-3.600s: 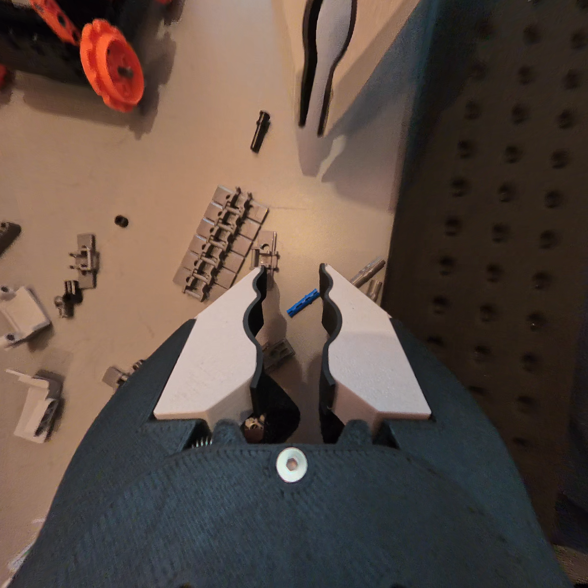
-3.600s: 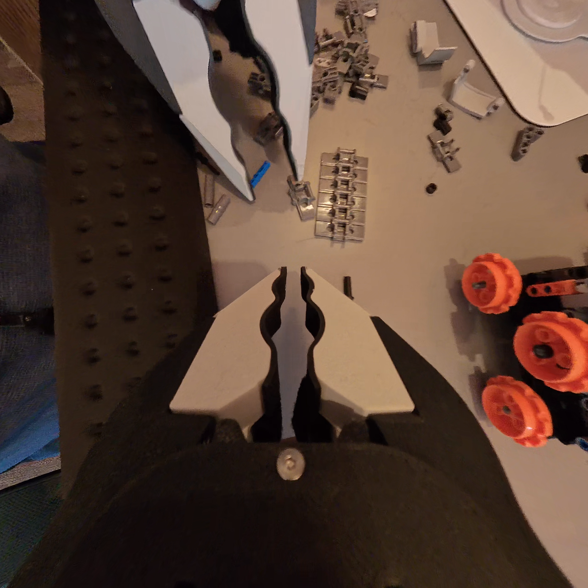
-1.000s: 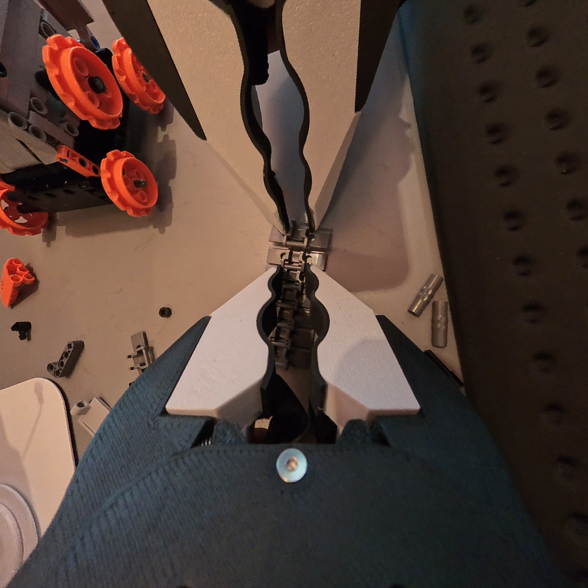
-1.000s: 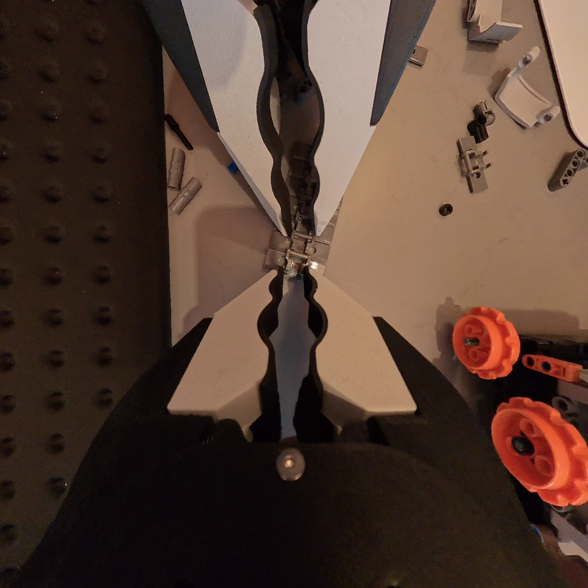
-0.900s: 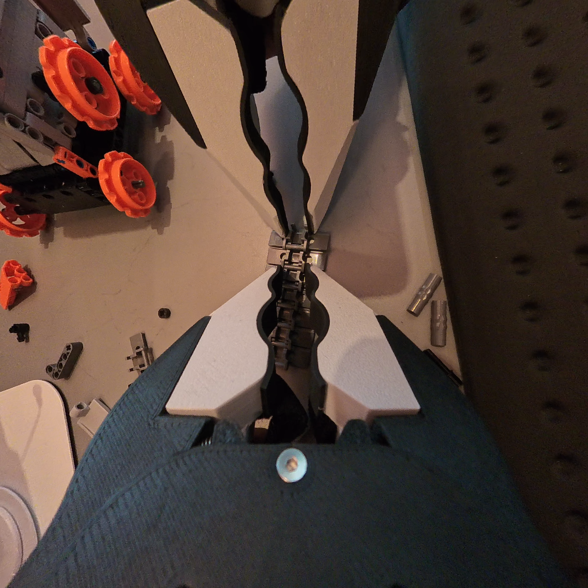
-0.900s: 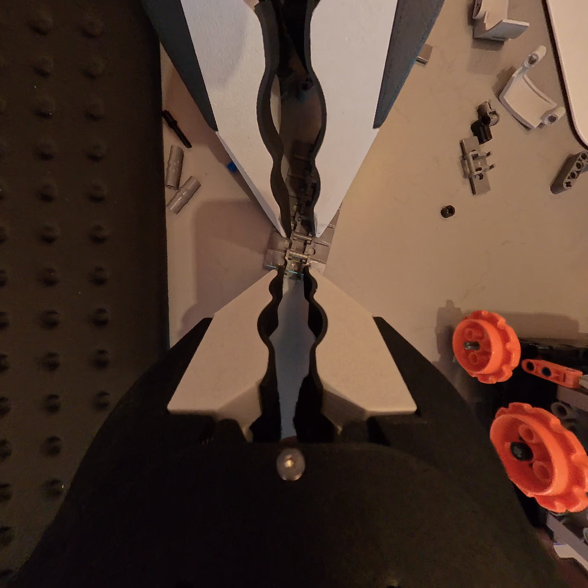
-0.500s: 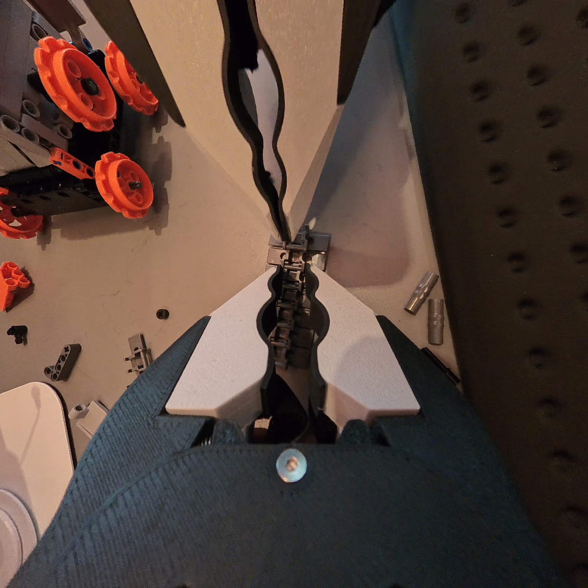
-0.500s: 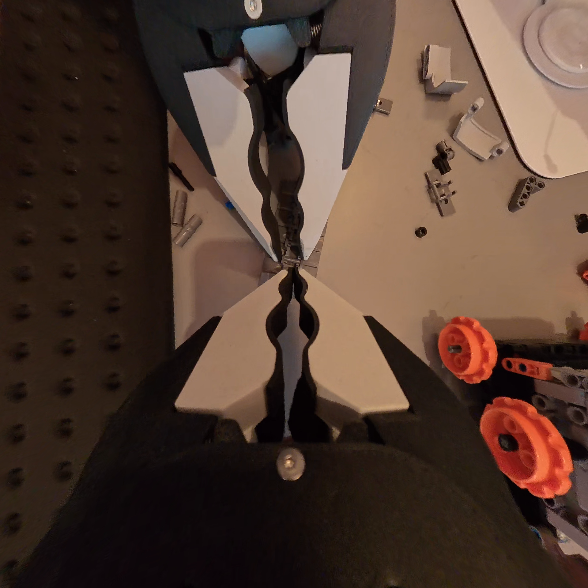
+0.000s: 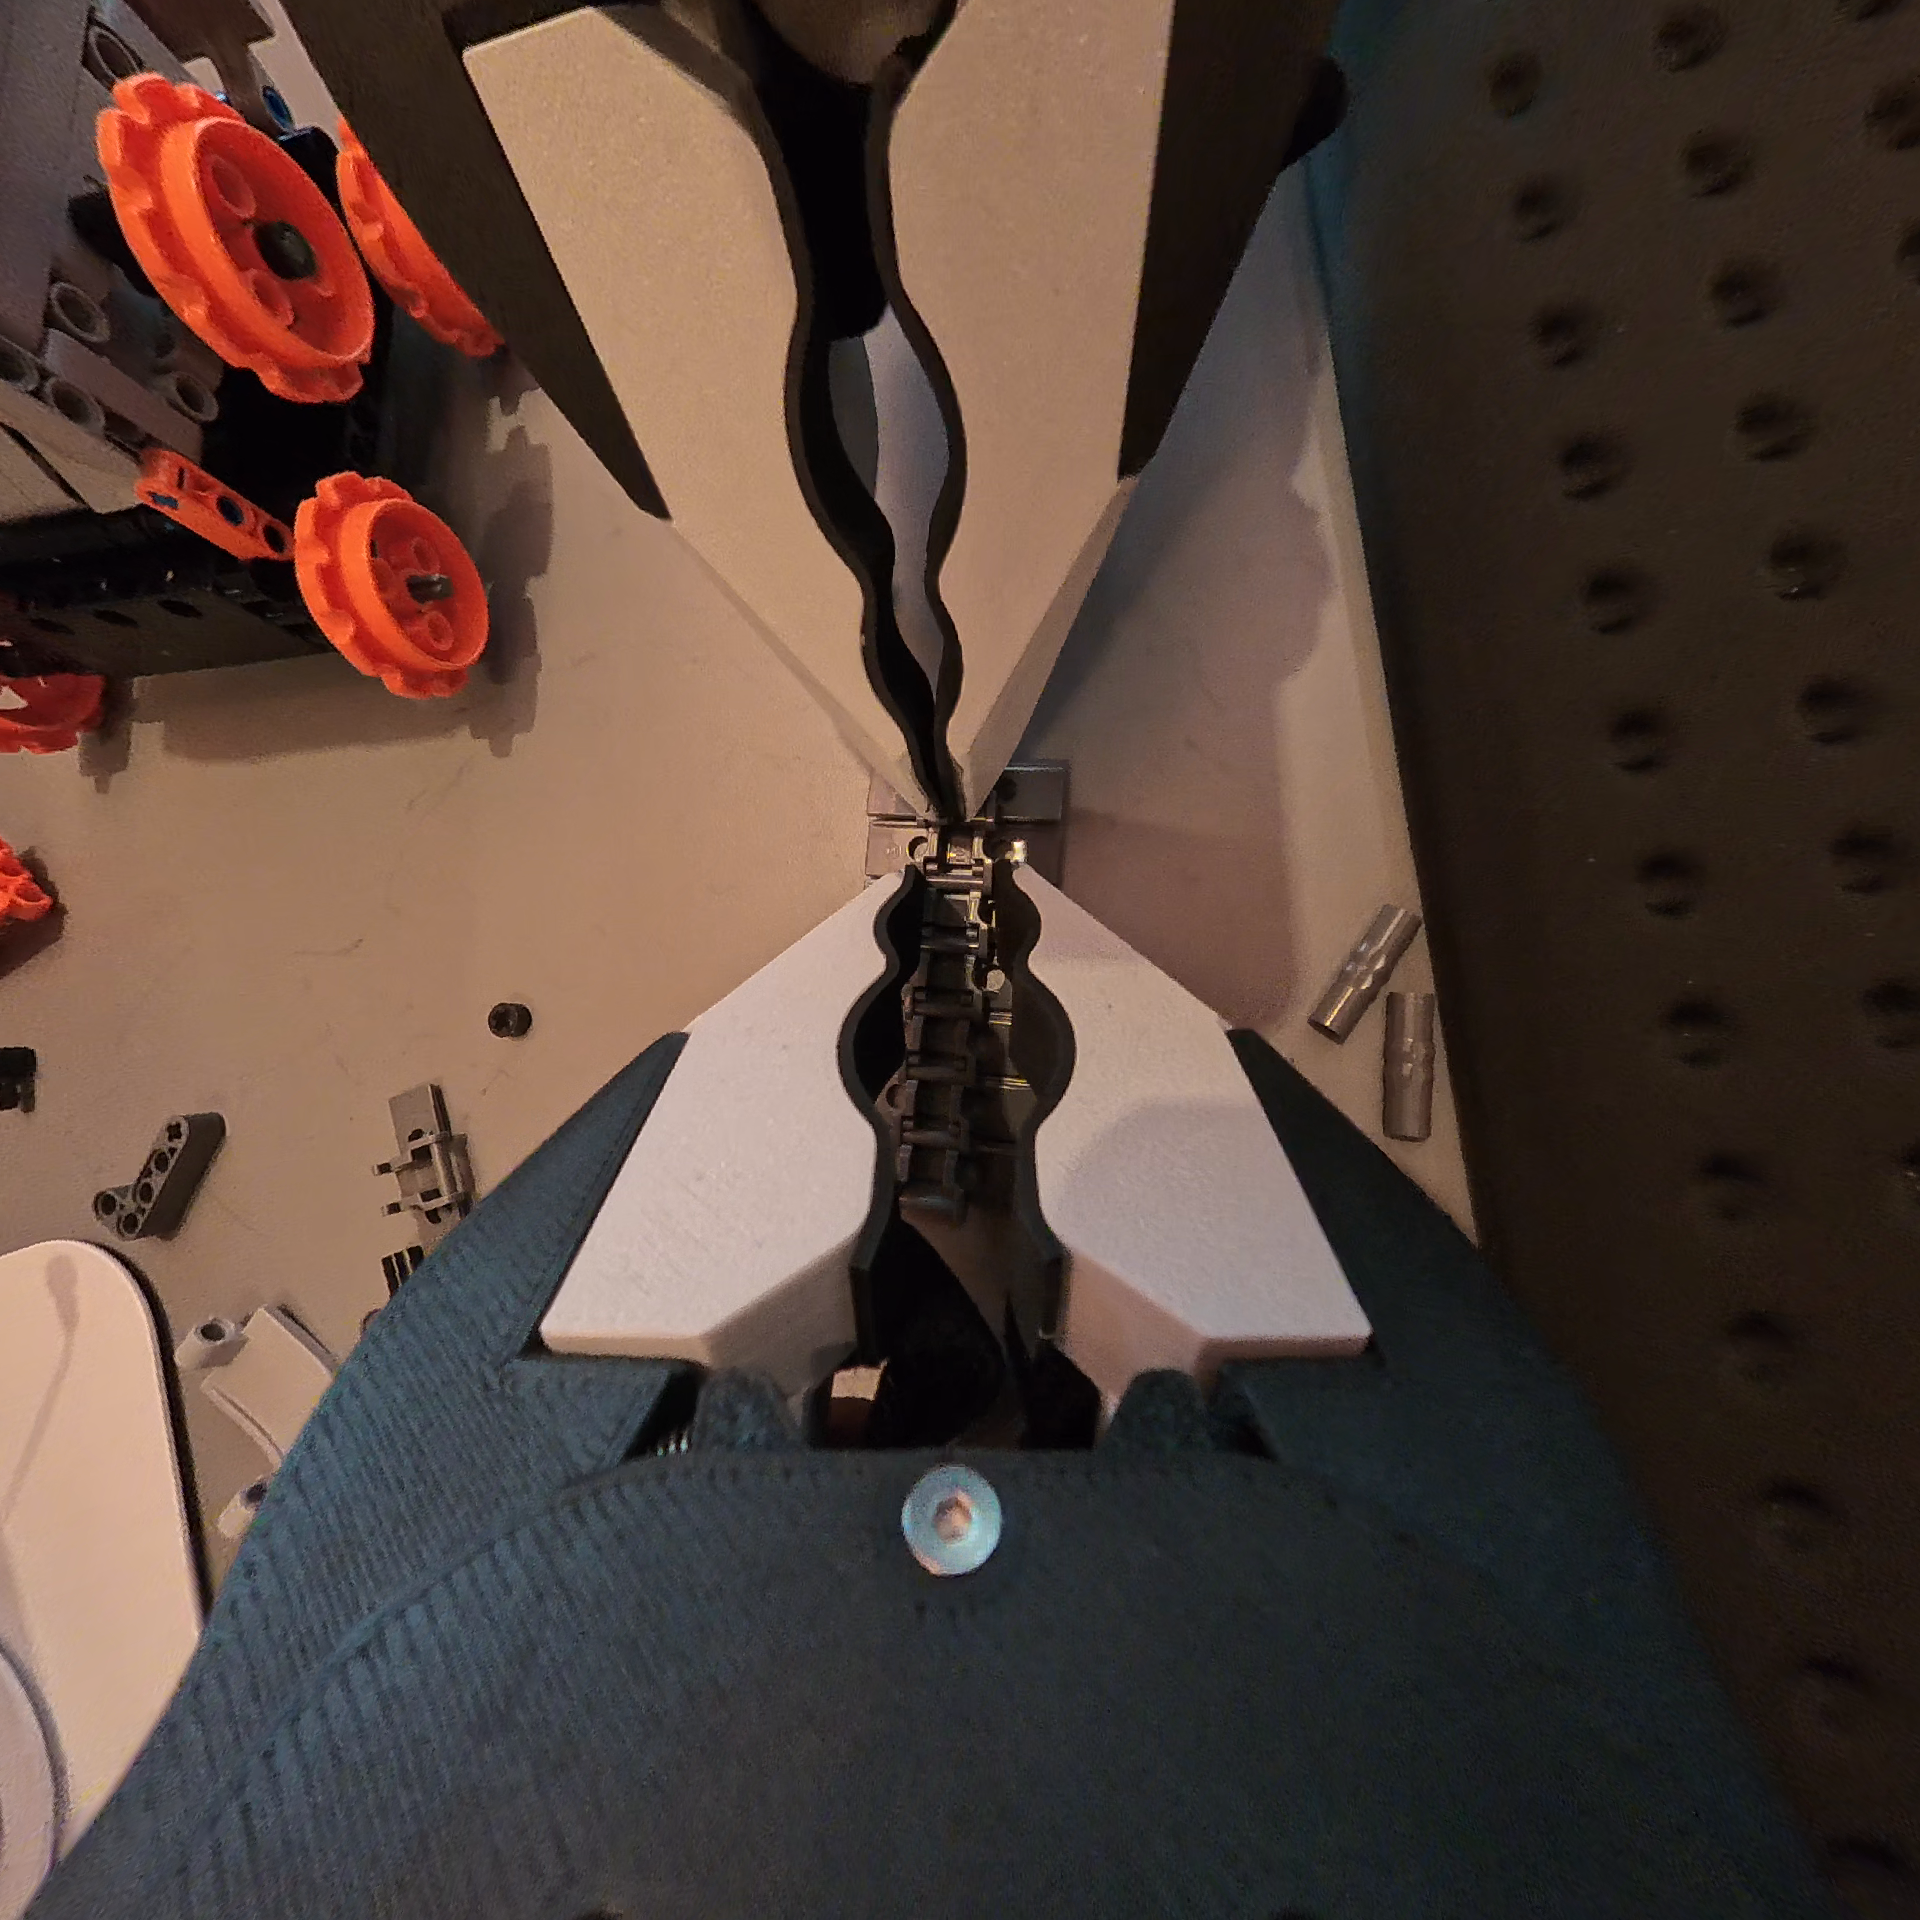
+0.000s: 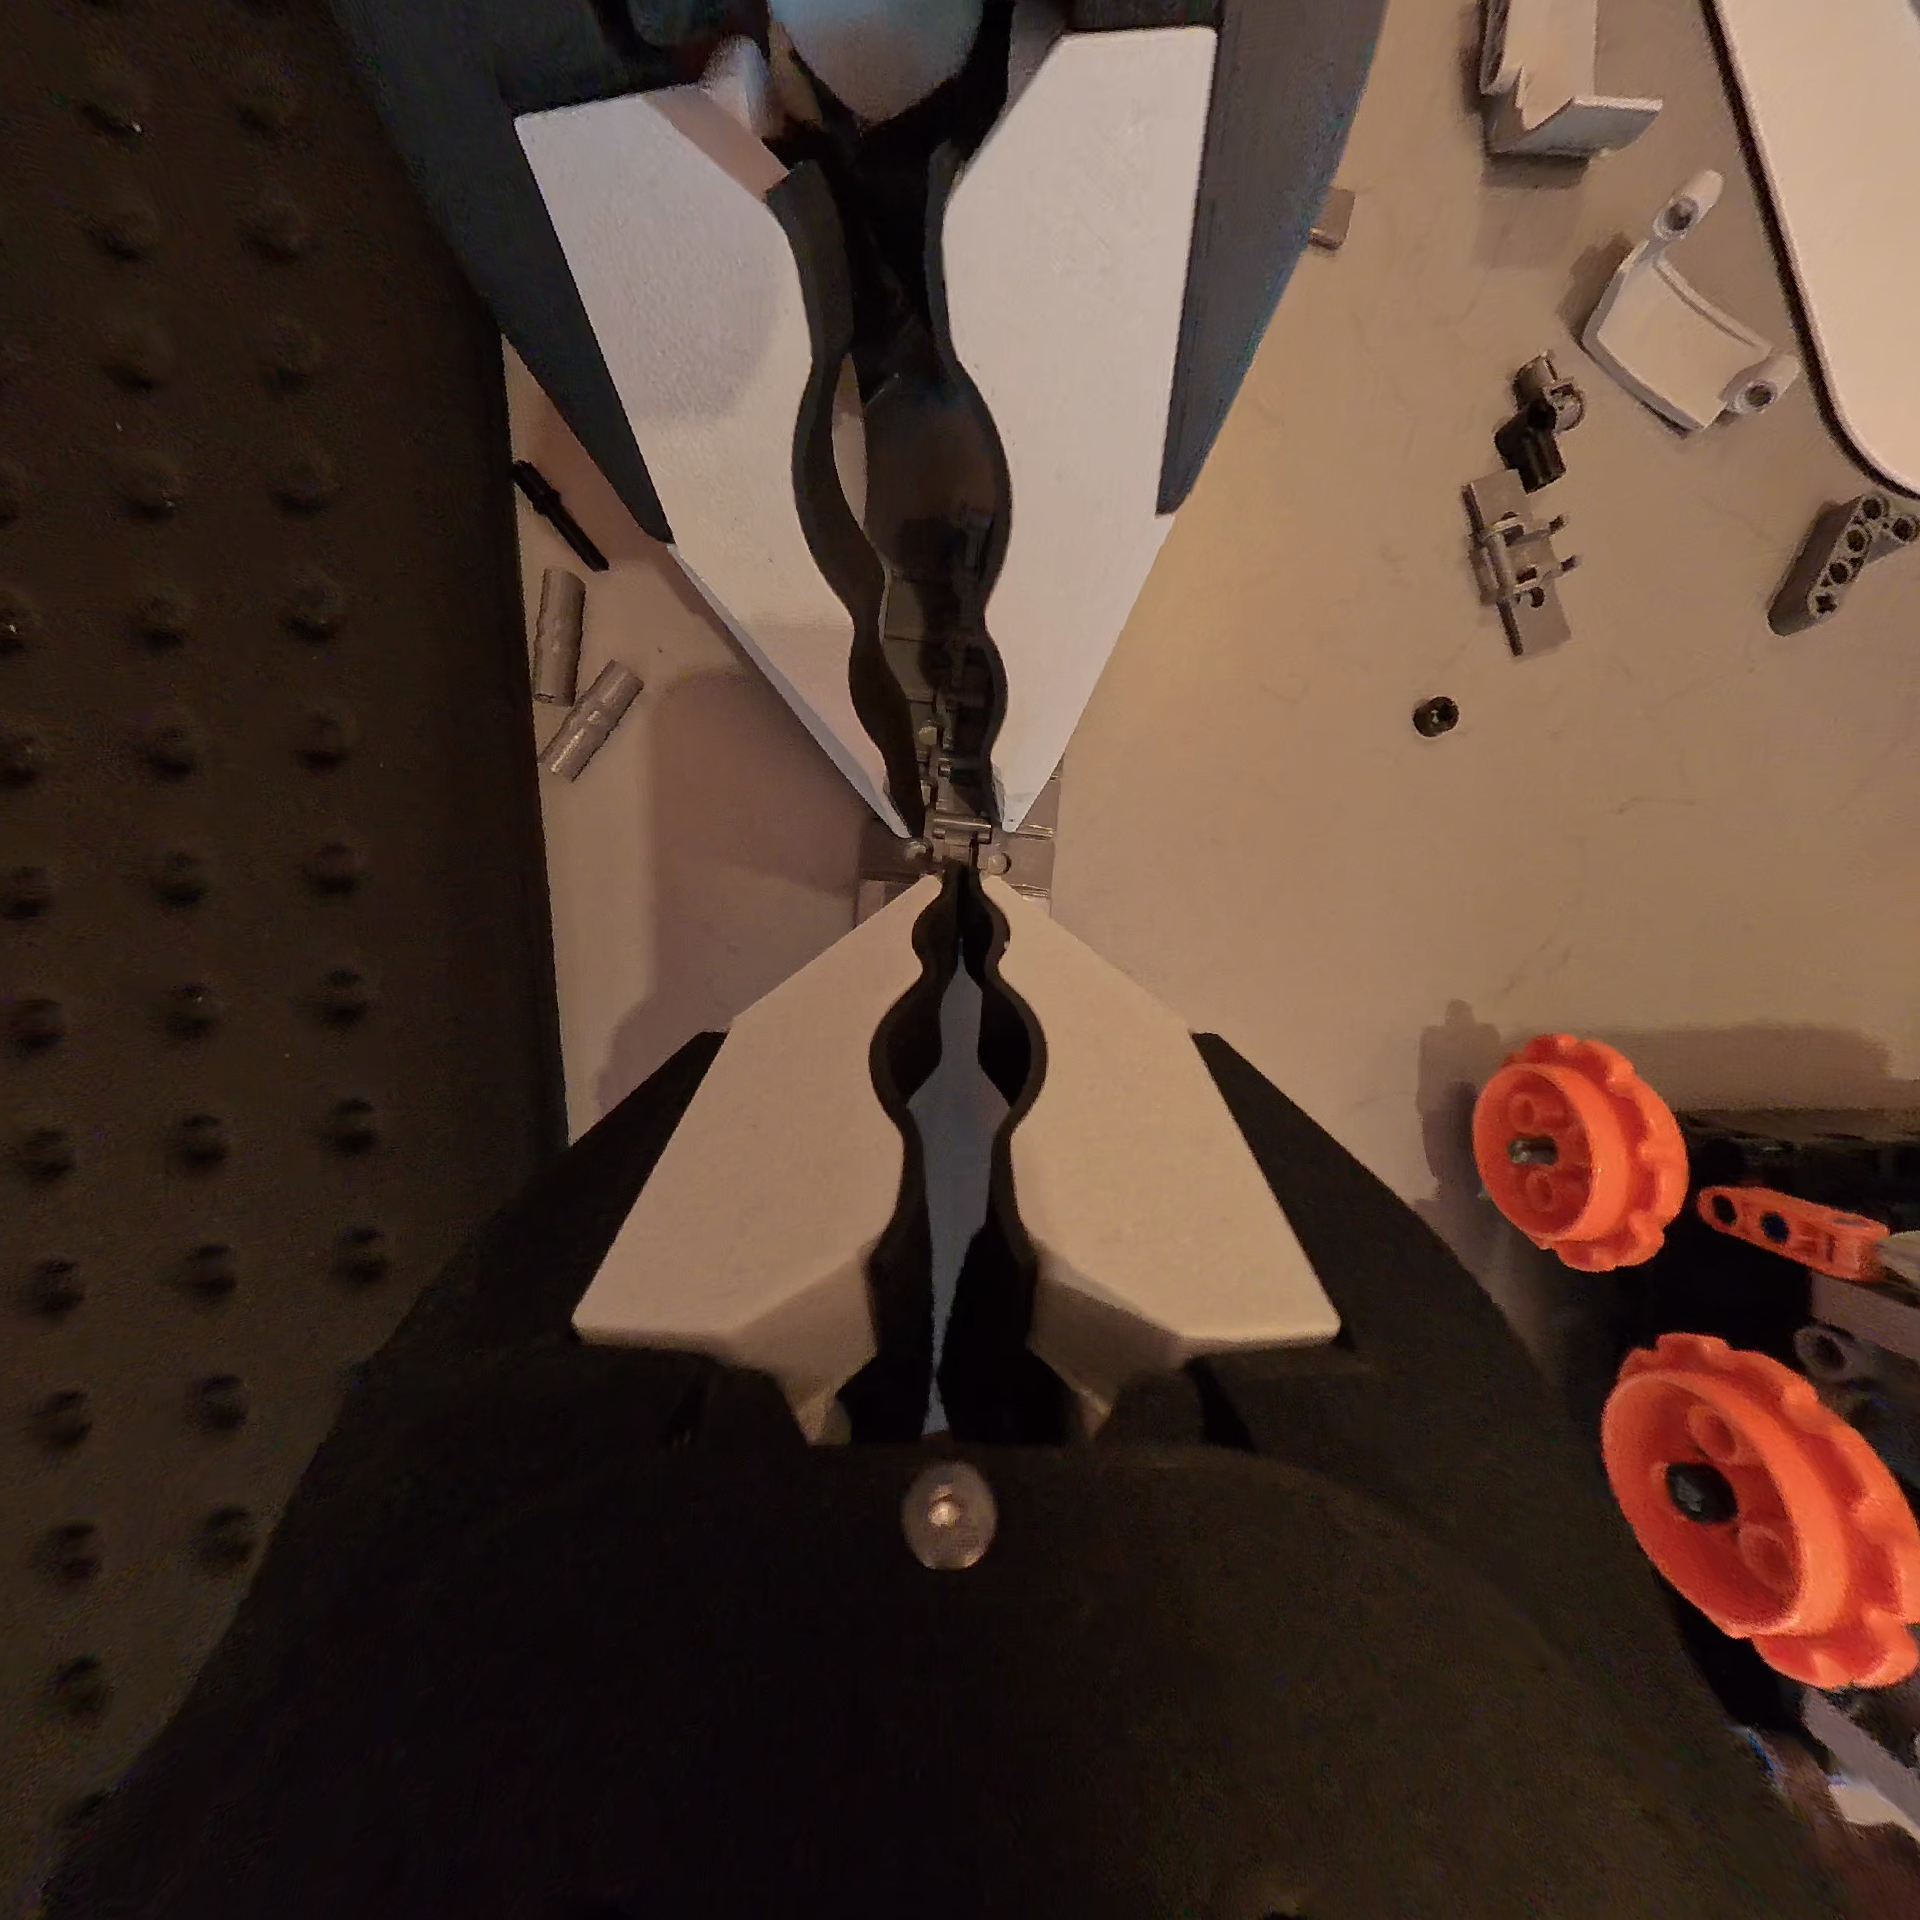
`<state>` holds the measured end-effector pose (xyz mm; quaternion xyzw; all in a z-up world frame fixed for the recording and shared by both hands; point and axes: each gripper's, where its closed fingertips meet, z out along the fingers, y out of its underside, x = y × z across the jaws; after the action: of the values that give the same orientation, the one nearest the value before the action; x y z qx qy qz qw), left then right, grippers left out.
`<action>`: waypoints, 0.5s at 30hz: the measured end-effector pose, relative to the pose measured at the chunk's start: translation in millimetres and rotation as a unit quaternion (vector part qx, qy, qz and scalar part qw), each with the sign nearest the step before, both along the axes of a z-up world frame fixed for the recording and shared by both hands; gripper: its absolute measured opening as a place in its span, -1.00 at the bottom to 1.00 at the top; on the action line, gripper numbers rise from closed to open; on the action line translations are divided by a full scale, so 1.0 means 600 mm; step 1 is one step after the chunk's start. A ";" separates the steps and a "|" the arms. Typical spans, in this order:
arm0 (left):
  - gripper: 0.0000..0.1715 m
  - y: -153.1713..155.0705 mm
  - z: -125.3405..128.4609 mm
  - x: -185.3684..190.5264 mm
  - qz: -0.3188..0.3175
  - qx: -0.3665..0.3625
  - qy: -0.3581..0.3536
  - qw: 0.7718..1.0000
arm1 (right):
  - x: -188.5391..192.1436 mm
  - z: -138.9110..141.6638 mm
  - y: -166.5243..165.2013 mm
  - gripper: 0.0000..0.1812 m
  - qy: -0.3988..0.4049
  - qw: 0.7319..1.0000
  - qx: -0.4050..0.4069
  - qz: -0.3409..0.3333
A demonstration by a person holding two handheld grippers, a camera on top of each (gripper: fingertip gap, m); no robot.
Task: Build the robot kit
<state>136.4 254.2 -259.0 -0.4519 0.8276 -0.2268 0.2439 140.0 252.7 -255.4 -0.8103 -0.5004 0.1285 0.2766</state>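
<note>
My left gripper (image 9: 961, 878) is shut on a strip of grey track links (image 9: 945, 1039), which runs lengthwise between its white fingers. The strip also shows in the right wrist view (image 10: 935, 644). My right gripper (image 10: 958, 885) faces it tip to tip. It is shut, pinching the end link (image 10: 961, 840) that sticks out past the left fingertips. In the left wrist view the right gripper (image 9: 940, 795) comes in from the top onto that end link (image 9: 971, 844). Both are just above the beige tabletop (image 9: 644, 883).
A black vehicle with orange wheels (image 9: 390, 597) (image 10: 1579, 1164) stands to one side. A dark studded baseplate (image 9: 1683, 727) (image 10: 208, 727) borders the other side. Two grey tube connectors (image 9: 1387, 997), loose grey pieces (image 10: 1512, 561) and a white tray (image 9: 73, 1455) lie around. Both grippers' tips are close together, under 4 cm apart.
Earlier the left gripper was open above the table with the strip lying flat. Now it holds the strip. In the last second the right jaws have shut onto the end link.
</note>
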 end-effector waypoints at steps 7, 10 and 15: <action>-0.84 0.002 -0.001 -0.003 0.022 -0.027 0.014 0.999 | -0.002 -0.002 0.000 -1.00 -0.052 0.998 -0.020 0.019; -0.84 0.006 0.000 -0.009 0.027 -0.036 0.015 0.999 | -0.007 -0.003 0.004 -1.00 -0.056 0.998 -0.034 0.023; -0.84 0.012 0.000 -0.019 0.043 -0.072 0.012 0.996 | -0.016 -0.004 0.009 -1.00 -0.085 0.995 -0.035 0.035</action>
<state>125.1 261.2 -259.0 -0.5064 0.7915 -0.2699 0.2105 130.3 258.3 -257.6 -0.8093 -0.5456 0.0858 0.1999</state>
